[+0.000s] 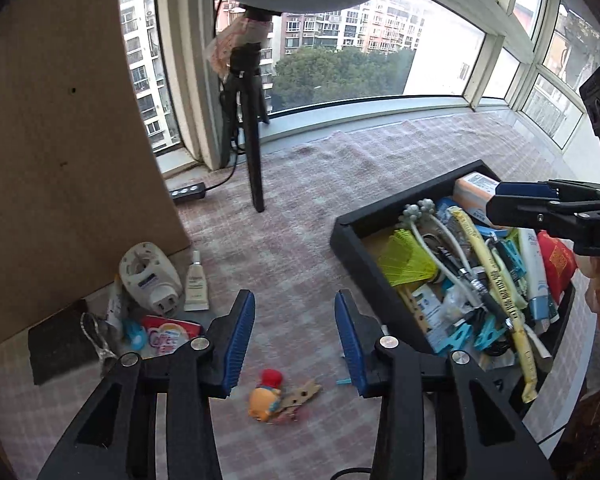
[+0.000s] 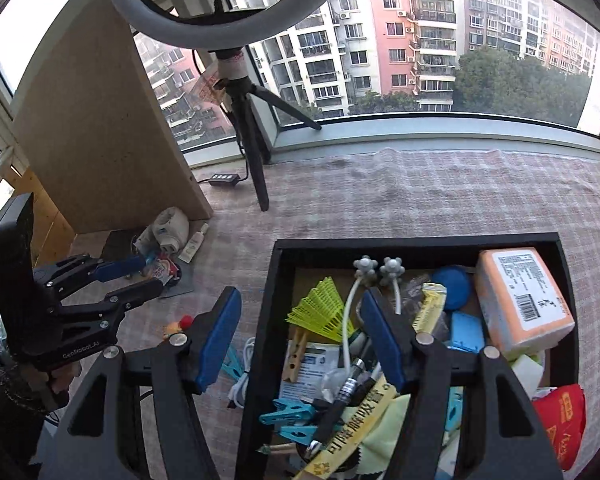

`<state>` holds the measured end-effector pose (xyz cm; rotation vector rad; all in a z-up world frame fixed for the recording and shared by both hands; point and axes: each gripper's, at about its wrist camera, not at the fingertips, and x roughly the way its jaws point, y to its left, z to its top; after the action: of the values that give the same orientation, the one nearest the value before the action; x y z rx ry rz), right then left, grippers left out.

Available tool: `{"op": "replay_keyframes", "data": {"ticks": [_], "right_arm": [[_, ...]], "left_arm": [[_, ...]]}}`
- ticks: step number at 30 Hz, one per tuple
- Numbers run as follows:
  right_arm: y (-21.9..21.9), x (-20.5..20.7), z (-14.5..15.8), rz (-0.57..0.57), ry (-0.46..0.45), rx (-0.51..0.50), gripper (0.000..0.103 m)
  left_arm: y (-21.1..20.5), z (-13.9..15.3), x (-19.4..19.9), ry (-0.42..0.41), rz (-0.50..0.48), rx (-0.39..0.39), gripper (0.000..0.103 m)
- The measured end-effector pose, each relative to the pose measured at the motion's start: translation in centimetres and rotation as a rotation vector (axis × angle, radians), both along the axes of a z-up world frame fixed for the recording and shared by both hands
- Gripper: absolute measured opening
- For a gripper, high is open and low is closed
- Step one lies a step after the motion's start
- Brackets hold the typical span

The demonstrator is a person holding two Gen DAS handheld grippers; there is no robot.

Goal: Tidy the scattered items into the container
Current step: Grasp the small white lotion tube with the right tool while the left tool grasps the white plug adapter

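Left wrist view: left gripper (image 1: 295, 340) has jaws apart and empty, aimed low-center at a small doll (image 1: 265, 394) with a wooden clothespin (image 1: 302, 396) on the checked cloth (image 1: 300, 184), likely the next pick; more loose stuff, a white tube (image 1: 196, 282) and a snack packet (image 1: 168, 334), sits lower left. Right wrist view: right gripper (image 2: 300, 336) is released, holding nothing, straddling the left wall of the black tray (image 2: 262, 320), probably for a drop; a yellow shuttlecock (image 2: 324, 312) and an orange box (image 2: 520, 300) are already inside.
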<state>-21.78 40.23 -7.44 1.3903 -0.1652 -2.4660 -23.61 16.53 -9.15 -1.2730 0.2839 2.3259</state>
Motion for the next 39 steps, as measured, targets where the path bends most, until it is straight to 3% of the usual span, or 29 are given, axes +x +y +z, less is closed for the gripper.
{"op": "replay_keyframes", "data": {"ticks": [5,16,26,30,33,39], "right_arm": [[-5.6,-3.2,-3.1,0.022,-0.102,-0.100,0.040],[-17.2,-11.2,-10.0,0.052,-0.245,-0.052,0.030],[-19.1,-14.3,-13.8,-0.010,-0.332,-0.068,0.028],[-19.7,-14.4,-14.0,-0.011,-0.331,-0.066,0.028],[-20.0,-13.9,-14.1,0.003,-0.320,-0.056,0.028],[-20.3,-12.3,-14.2,0.053,-0.277,-0.010,0.020]], "left_arm": [[-3.6,-1.4,-3.3,0.000,-0.039,-0.063,0.039],[-6.1,-4.1,-7.3,0.020,-0.140,-0.146,0.034],[-5.7,-5.5,-8.2,-0.011,-0.244,-0.127,0.031],[-5.4,-6.0,-8.7,-0.016,-0.267,-0.118,0.030],[-5.5,-6.6,-9.3,-0.085,-0.256,-0.075,0.030],[-5.2,-6.9,-7.5,-0.043,-0.277,-0.085,0.026]]}}
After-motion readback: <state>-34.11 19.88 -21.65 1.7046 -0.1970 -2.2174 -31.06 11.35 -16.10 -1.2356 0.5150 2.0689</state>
